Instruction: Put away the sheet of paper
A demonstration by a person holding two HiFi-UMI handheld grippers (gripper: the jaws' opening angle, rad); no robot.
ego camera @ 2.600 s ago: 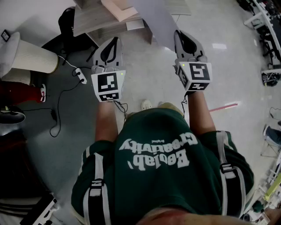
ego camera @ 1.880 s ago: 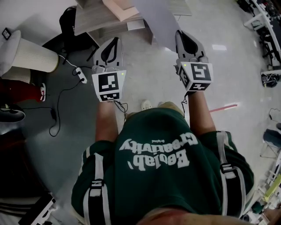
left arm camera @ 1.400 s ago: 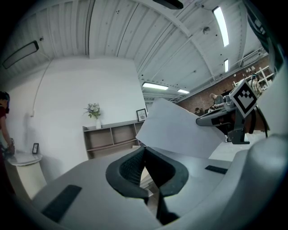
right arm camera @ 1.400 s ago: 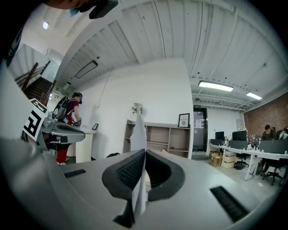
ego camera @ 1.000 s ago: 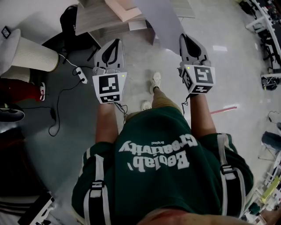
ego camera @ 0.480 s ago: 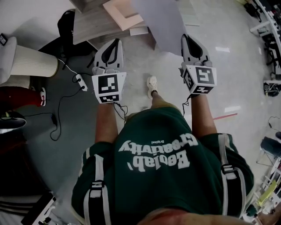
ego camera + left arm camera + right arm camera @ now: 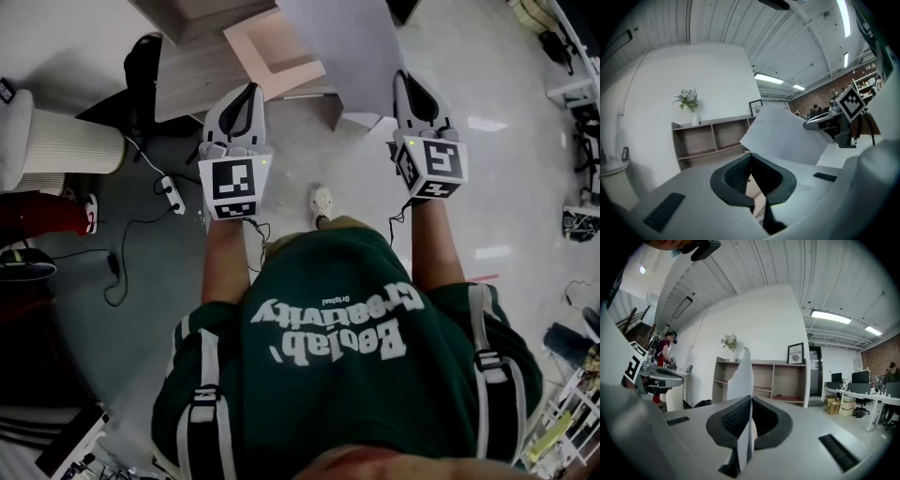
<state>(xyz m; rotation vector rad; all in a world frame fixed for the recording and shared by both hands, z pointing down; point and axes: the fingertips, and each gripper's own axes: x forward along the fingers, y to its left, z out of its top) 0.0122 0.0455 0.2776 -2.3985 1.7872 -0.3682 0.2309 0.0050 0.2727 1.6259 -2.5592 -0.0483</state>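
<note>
my right gripper (image 7: pixel 411 82) pinches the sheet of paper (image 7: pixel 342 47) by its near edge, the sheet reaching forward toward the shelf (image 7: pixel 787 363) straight ahead; my left gripper (image 7: pixel 246 98) rides alongside, closed on nothing.

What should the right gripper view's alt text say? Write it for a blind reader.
The right gripper is shut on a sheet of paper that stands edge-on between its jaws. Beyond, a shelf unit lines a white wall; the left gripper shows at left.
</note>
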